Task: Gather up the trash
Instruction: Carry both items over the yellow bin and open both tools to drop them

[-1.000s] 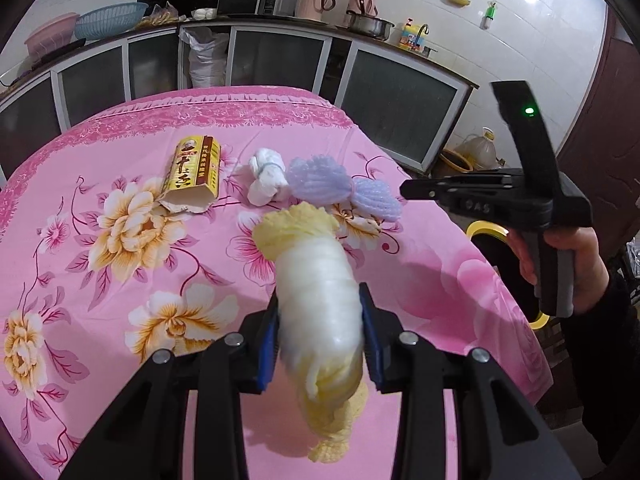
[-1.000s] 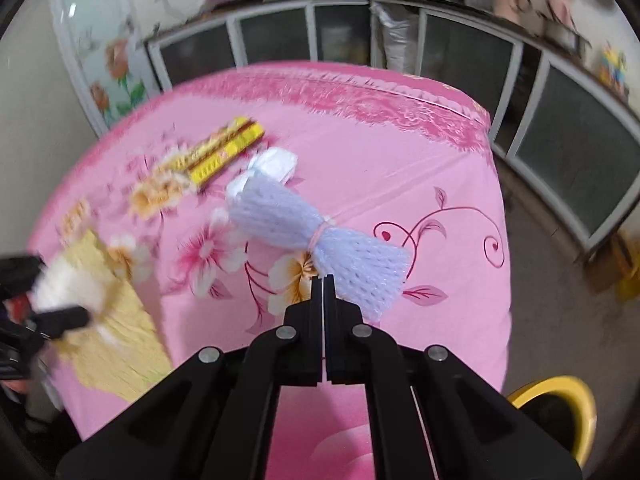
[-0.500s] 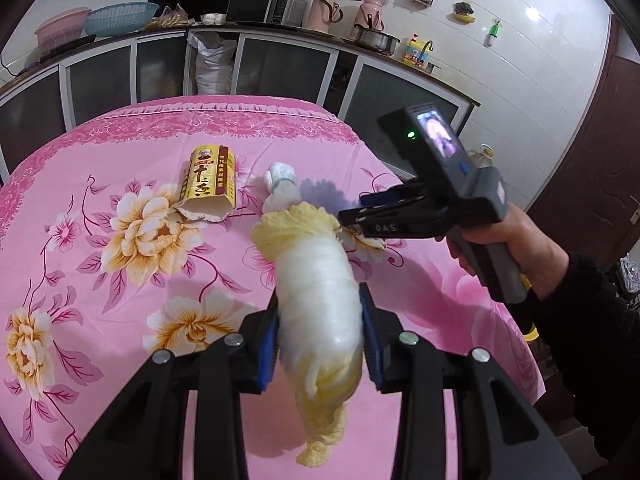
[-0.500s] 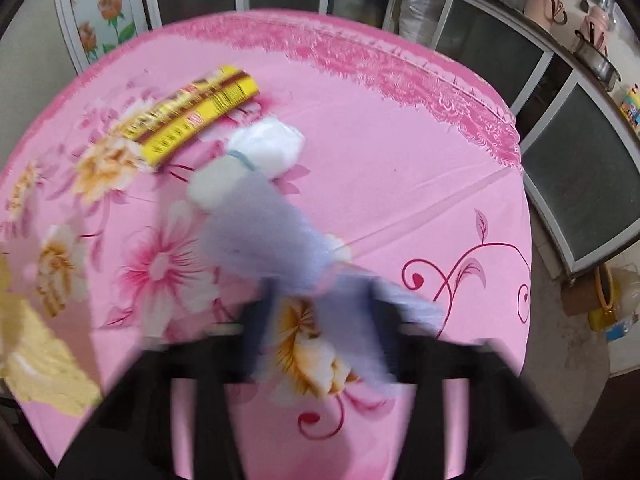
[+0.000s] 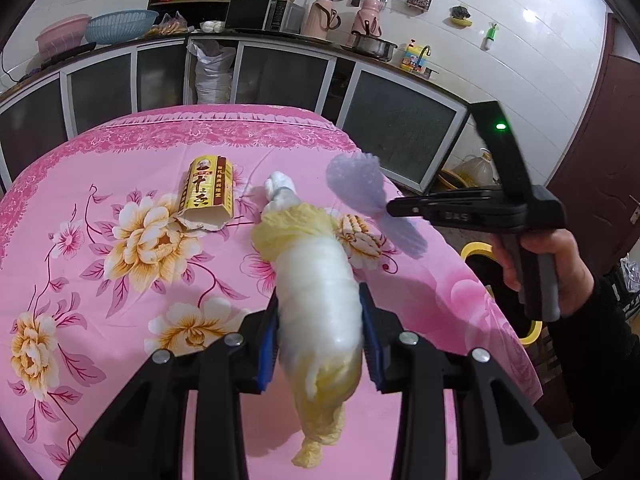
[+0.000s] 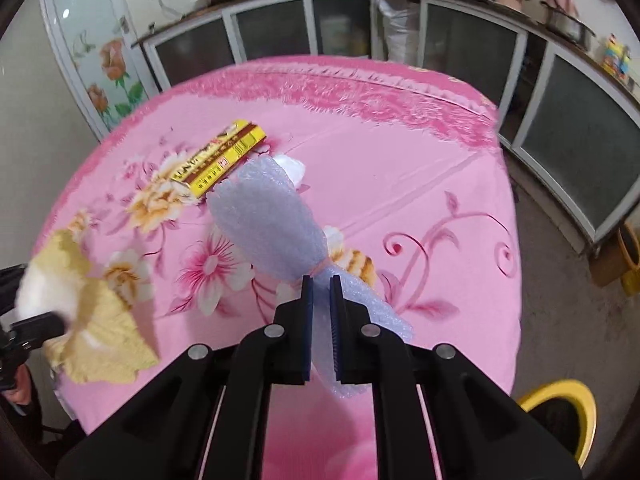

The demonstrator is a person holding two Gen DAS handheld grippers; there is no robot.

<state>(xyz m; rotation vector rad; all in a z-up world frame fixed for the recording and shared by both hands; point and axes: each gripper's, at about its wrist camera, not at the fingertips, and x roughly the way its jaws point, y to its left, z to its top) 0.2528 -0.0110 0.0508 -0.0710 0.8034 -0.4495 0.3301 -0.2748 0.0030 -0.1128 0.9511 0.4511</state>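
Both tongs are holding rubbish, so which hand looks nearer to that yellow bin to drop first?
Probably the right tongs: they grip the purple foam net at the table's edge, with the yellow bin just below.

Two handheld grippers: left gripper (image 5: 320, 336) clamped on 1 white-and-yellow foam net bundle (image 5: 316, 288), right gripper (image 6: 321, 320) clamped on 1 lilac foam net (image 6: 272, 220) tied at its middle. On 1 round table w/ pink floral cloth (image 5: 100, 280): 1 yellow carton (image 5: 208, 192), open at one end, and 1 small white foam wad (image 5: 280, 188). So 4 trash items in all, 2 held, 2 lying on the cloth. Beside the table, 1 yellow-rimmed bin (image 6: 560, 412). On the counter behind: 2 pink thermos jugs (image 5: 326, 12), 2 plastic basins (image 5: 120, 26), 1 microwave (image 5: 264, 14).
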